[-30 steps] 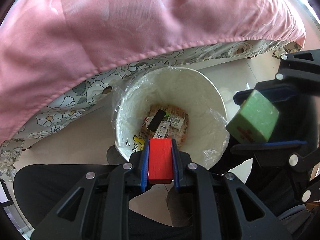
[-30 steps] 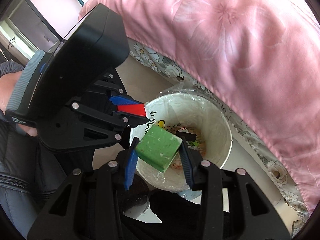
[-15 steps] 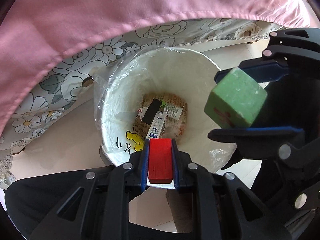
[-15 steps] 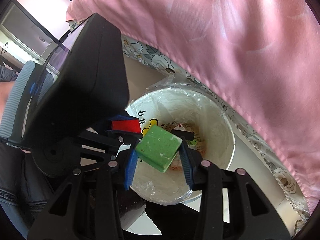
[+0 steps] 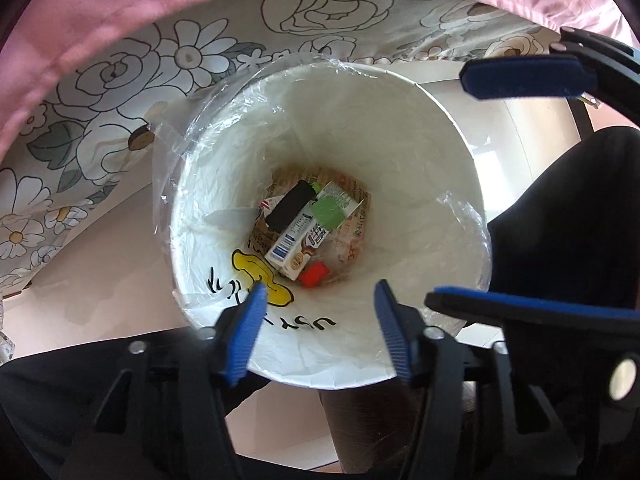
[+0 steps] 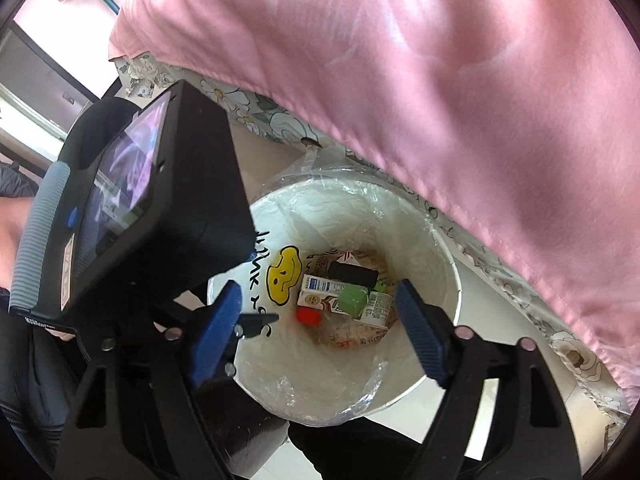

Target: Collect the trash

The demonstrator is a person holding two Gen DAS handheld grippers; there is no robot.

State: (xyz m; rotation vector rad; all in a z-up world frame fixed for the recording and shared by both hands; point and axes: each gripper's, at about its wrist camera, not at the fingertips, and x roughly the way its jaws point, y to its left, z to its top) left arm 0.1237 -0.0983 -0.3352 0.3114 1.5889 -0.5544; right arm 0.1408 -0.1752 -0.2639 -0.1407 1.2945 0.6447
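carton [image 5: 298, 242] print unreadable, wrappers [image 6: 352, 334] half buried

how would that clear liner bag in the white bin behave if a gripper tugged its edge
The clear liner bag looks thin and crinkled, so it would likely be floppy and stretch rather than lift cleanly. Its edge only drapes loosely over the white bin rim, so it may slip inward. Glossy film probably slides between pads.

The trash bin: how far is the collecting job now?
Done: the red block and green block lie in the white bin among cartons. In hand: nothing; the left gripper and right gripper have just been opening, empty. No other trash is visible.
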